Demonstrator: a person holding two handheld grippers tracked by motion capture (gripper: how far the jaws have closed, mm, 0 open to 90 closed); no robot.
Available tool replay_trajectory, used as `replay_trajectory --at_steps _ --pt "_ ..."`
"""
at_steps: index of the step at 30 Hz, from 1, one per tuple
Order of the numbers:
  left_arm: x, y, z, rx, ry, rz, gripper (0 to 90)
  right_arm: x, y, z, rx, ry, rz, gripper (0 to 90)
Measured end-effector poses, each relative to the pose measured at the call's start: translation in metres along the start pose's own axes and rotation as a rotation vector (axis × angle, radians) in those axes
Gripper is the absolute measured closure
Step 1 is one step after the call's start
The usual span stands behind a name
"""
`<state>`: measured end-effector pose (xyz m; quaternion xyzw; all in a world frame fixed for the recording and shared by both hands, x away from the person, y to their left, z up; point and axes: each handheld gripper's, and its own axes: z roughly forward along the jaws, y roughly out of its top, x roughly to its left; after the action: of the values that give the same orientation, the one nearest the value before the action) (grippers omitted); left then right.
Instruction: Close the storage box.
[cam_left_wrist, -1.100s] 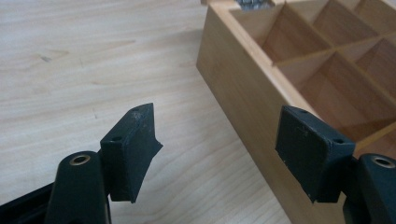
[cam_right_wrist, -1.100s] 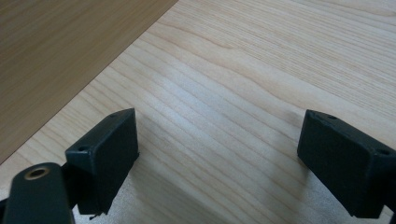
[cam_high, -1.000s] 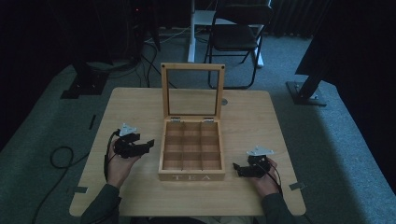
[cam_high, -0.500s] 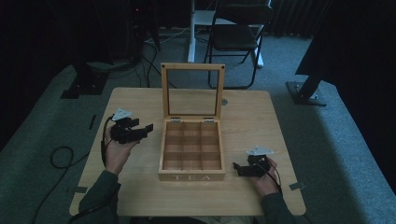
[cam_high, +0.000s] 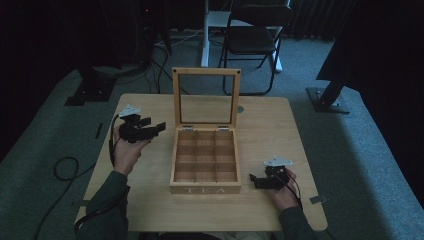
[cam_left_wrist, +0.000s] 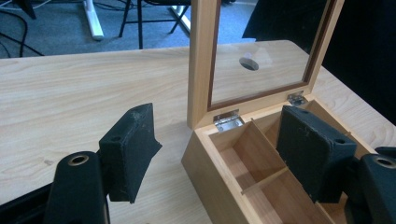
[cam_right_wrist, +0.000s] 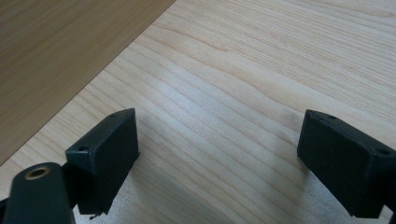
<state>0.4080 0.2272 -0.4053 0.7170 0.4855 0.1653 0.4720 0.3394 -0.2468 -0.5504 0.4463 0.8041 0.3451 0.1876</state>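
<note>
Tea box (cam_high: 205, 161) sits just right of left gripper (cam_high: 159, 127).

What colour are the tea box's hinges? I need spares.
Silvery metal hinges on the light wooden tea box, best seen in the left gripper view.

Both grippers are black, each topped by a grey three-cornered plate, with a black cable trailing. The left gripper (cam_high: 159, 127) and right gripper (cam_high: 252, 179) have blocky, screw-holed pads (cam_left_wrist: 128, 149). The person's sleeves (cam_high: 107, 202) are dark green.
</note>
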Motion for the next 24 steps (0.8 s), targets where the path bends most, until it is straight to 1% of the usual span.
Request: replay_trajectory --at_steps 10,12,14,16,18,20,24 --pt "-0.005 0.014 0.012 0.005 0.010 0.033 27.6 0.000 0.000 0.000 0.001 0.001 -0.001 12.1" --pt "-0.004 0.018 0.018 0.000 0.033 0.061 27.7 0.000 0.000 0.000 0.001 0.001 -0.001 12.1" --pt "-0.003 0.020 0.023 0.003 0.034 0.075 27.7 0.000 0.000 0.000 0.001 0.001 -0.001 12.1" --pt "-0.003 0.023 0.027 0.004 0.046 0.095 27.7 0.000 0.000 0.000 0.001 0.001 -0.001 12.1" --pt "-0.003 0.026 0.031 -0.003 0.046 0.109 27.7 0.000 0.000 0.000 0.001 0.001 -0.001 12.1" --pt "-0.003 0.028 0.034 -0.002 0.049 0.131 27.7 0.000 0.000 0.000 0.001 0.001 -0.001 12.1" --pt "-0.003 0.034 0.039 -0.005 0.052 0.149 27.7 0.000 0.000 0.000 0.001 0.001 -0.001 12.1"
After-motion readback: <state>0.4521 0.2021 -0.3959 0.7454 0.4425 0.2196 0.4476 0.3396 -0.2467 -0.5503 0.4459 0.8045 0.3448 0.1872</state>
